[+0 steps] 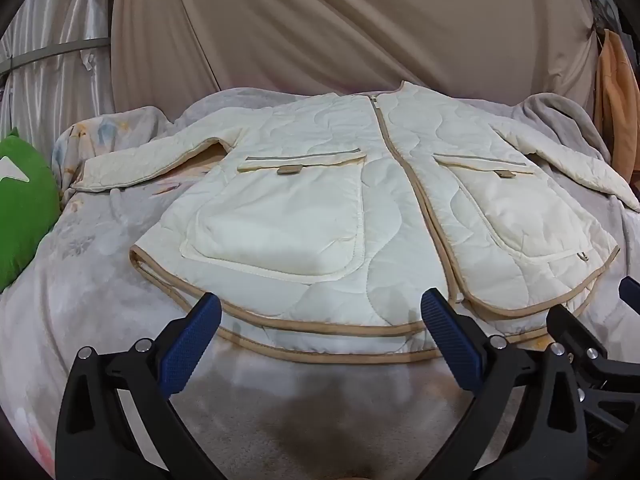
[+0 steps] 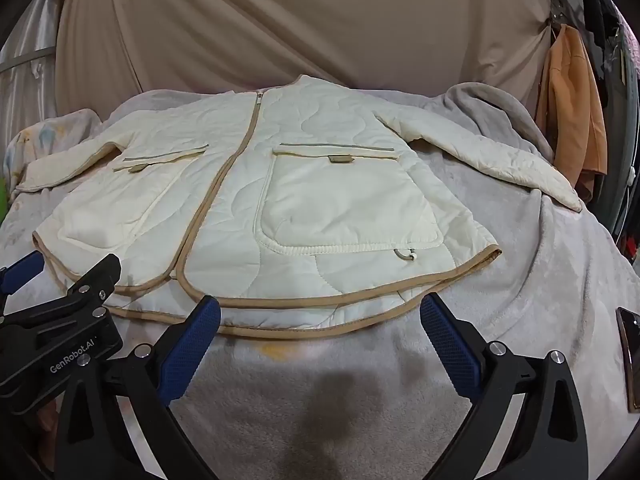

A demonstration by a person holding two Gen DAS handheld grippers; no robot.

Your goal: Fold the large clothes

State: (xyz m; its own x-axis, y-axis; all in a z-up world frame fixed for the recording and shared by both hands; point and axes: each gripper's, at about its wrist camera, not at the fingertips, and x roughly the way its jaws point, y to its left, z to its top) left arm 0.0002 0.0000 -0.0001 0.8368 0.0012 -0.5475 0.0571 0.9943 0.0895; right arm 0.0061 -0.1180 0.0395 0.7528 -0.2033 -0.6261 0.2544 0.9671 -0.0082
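A cream quilted jacket (image 1: 320, 200) (image 2: 248, 208) with tan trim lies flat and zipped on the bed, front side up, sleeves spread out to both sides and hem toward me. My left gripper (image 1: 320, 304) hovers open just short of the hem, near its middle, nothing between its blue pads (image 1: 192, 340). My right gripper (image 2: 320, 304) is open too, over the hem's right part, empty. Each gripper shows at the edge of the other's view: the right gripper (image 1: 600, 344) and the left gripper (image 2: 60, 300).
A grey fleece blanket (image 2: 520, 280) covers the bed. A green cushion (image 1: 24, 200) sits at the left edge. A phone (image 2: 632, 356) lies on the blanket at the right. Beige curtains (image 1: 340, 20) hang behind, and orange clothing (image 2: 572, 120) hangs at the right.
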